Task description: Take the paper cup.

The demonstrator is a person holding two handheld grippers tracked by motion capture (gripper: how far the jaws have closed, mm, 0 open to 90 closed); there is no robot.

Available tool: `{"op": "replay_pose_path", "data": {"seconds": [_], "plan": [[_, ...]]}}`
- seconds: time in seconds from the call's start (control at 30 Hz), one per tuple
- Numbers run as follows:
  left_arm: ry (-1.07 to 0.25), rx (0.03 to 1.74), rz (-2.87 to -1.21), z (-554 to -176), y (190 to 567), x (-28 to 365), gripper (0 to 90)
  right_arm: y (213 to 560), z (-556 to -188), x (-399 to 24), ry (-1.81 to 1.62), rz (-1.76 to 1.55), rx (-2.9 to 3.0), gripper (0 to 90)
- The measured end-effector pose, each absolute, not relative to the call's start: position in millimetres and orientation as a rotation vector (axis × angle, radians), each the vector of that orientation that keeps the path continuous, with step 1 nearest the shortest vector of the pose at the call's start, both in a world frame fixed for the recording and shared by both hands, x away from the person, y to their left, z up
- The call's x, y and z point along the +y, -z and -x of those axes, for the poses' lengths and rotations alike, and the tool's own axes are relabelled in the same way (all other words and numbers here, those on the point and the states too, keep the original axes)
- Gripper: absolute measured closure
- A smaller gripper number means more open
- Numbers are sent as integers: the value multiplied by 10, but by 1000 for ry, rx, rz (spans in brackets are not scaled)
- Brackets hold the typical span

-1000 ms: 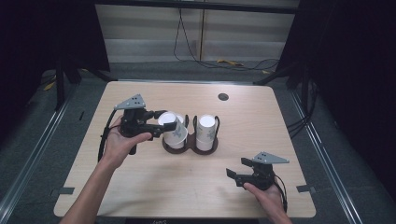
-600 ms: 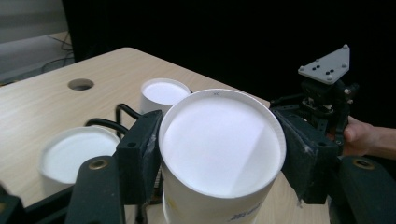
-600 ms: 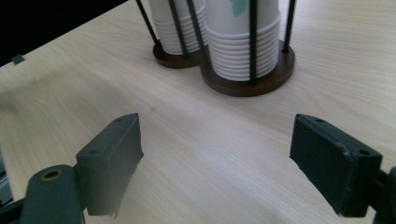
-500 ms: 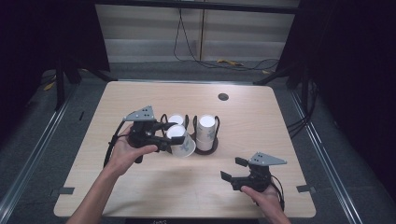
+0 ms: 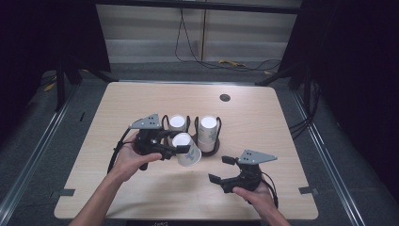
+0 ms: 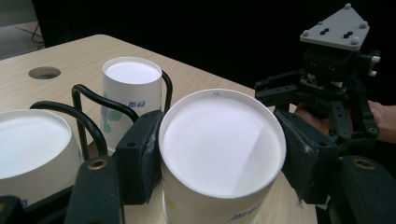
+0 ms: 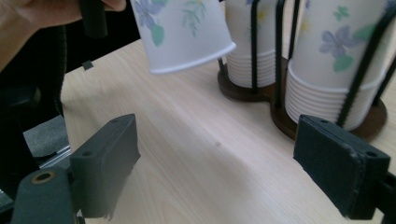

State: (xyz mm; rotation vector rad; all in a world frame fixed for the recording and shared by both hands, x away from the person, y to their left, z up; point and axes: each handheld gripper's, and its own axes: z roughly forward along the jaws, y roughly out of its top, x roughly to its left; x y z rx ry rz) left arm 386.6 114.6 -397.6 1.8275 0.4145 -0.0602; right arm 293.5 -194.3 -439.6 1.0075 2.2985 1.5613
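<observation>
While the left gripper (image 5: 181, 149) clamps the paper cup (image 5: 187, 149) across its closed base end, the right gripper (image 5: 221, 169) waits beside it with jaws spread and nothing between them.

Going left to right in the high view: the left gripper grasps the cup clear of the table (image 5: 263, 117), base toward the camera in the left gripper view (image 6: 223, 142), rim tipped down and away toward the right gripper, so the long axis slants downward between the two tools. Behind the cup stands the wire cup holder (image 5: 190, 123) with its two stacks. The right gripper's jaws have just been opening; from it the cup (image 7: 180, 32) hangs up and to the left, rim lowest. That gripper is the free one nearest the rim, likely to take the cup next.
</observation>
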Motion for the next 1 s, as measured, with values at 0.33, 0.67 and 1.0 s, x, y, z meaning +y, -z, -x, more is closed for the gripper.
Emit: {"op": "replay_pose_path", "data": {"seconds": [0.33,0.67,1.0], "plan": [[68,396,-1787,-3811,3961,1156,360,4312,-2968,-1761,-1637,-904,2305,138],[102,367,-1747,-3745,3924,1084,360,4301,-2948,-1770,-1700,-906,2252,139],[135,340,-1719,-3679,3874,1008,360,4266,-2956,-1800,-1806,-869,2183,140]]}}
